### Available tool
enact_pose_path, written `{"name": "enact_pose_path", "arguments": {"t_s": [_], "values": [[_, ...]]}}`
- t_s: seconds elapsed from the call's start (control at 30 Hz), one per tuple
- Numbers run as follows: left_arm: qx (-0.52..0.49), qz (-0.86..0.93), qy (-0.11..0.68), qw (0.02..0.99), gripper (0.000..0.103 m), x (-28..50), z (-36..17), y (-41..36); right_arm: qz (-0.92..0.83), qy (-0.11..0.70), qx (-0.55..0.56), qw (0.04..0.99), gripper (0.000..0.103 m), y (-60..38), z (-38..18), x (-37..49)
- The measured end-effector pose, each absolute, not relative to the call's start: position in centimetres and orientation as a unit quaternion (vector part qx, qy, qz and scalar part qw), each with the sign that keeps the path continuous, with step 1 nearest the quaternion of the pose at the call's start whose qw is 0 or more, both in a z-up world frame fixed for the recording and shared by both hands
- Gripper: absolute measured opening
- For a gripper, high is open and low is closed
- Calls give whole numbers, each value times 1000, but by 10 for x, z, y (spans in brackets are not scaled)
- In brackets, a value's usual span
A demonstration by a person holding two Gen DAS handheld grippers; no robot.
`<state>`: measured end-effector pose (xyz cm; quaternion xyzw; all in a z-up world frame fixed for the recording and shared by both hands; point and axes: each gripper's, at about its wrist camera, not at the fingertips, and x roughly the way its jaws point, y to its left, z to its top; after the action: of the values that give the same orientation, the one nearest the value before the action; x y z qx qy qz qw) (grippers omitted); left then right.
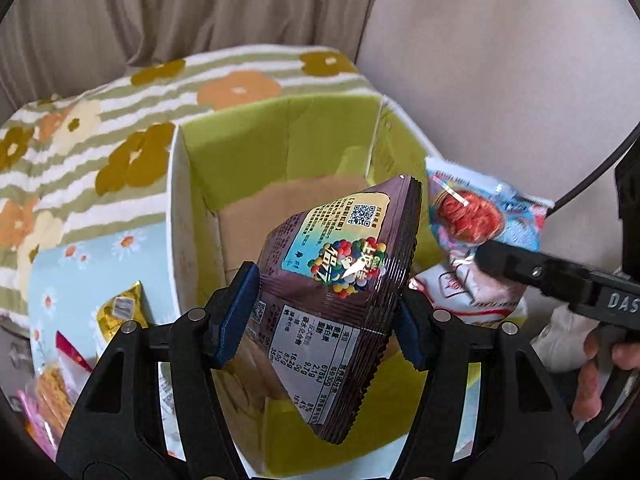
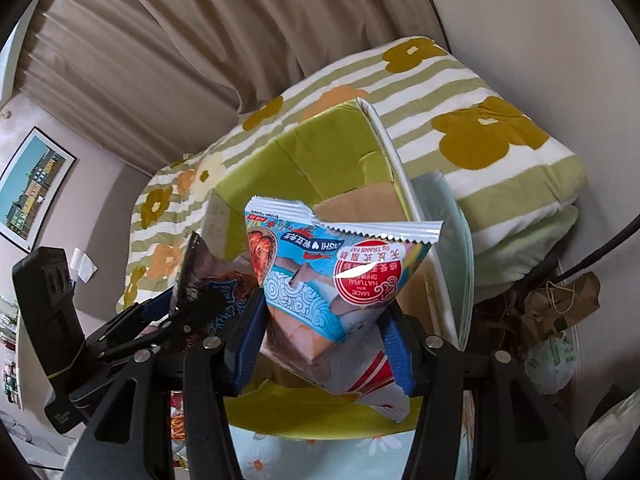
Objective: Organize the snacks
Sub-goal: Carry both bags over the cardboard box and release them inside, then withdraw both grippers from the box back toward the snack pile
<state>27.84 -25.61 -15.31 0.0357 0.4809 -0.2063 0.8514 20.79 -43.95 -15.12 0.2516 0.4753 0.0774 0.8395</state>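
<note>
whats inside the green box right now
Inside the green box, only a brown cardboard floor shows, no snacks on the visible part. The brown candy packet in the left gripper and the blue shrimp-cracker packet in the right gripper cover the near part.

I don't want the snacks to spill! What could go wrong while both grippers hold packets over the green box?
The left gripper pinches the brown candy packet only by its edges, so it might slip early. The right gripper and its blue shrimp-cracker packet crowd close beside it, so they could bump. Both hang near the green box rim and might snag.
</note>
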Motion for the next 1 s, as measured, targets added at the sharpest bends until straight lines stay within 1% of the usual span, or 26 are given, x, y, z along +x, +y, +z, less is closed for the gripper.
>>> {"name": "enact_pose_path", "arguments": {"t_s": [0.13, 0.17, 0.2, 0.23, 0.27, 0.43, 0.67, 0.77, 0.83, 0.87, 0.9, 0.93, 0.97, 1.0], "values": [[66, -215, 491, 842, 59, 280, -159, -265, 72, 478, 250, 839, 50, -440, -150, 212], [76, -223, 490, 839, 63, 278, -158, -267, 70, 478, 251, 839, 50, -441, -149, 213], [84, -227, 491, 837, 79, 277, -158, -268, 69, 478, 253, 838, 50, -442, -149, 213], [88, -228, 492, 836, 92, 276, -158, -267, 67, 478, 254, 838, 50, -444, -150, 215], [90, -229, 492, 835, 102, 275, -159, -267, 66, 478, 255, 838, 50, -444, -150, 215], [90, -227, 495, 834, 103, 268, -154, -253, 63, 484, 248, 837, 50, -443, -147, 215], [80, -208, 488, 844, 103, 259, -146, -229, 69, 494, 212, 841, 50, -425, -137, 220], [75, -201, 486, 847, 103, 255, -144, -220, 63, 515, 184, 835, 50, -415, -140, 224], [69, -201, 485, 848, 103, 254, -143, -216, 69, 522, 185, 830, 52, -411, -144, 226], [67, -200, 485, 849, 103, 253, -142, -215, 68, 532, 182, 824, 55, -409, -148, 228], [65, -199, 484, 849, 103, 253, -142, -214, 64, 535, 179, 823, 69, -408, -149, 229], [64, -198, 484, 850, 103, 252, -142, -212, 59, 529, 178, 828, 80, -407, -149, 227], [62, -196, 483, 851, 103, 251, -141, -210, 57, 517, 178, 835, 102, -407, -148, 224], [61, -195, 483, 852, 103, 250, -141, -209, 57, 504, 175, 844, 103, -407, -146, 220]]}}
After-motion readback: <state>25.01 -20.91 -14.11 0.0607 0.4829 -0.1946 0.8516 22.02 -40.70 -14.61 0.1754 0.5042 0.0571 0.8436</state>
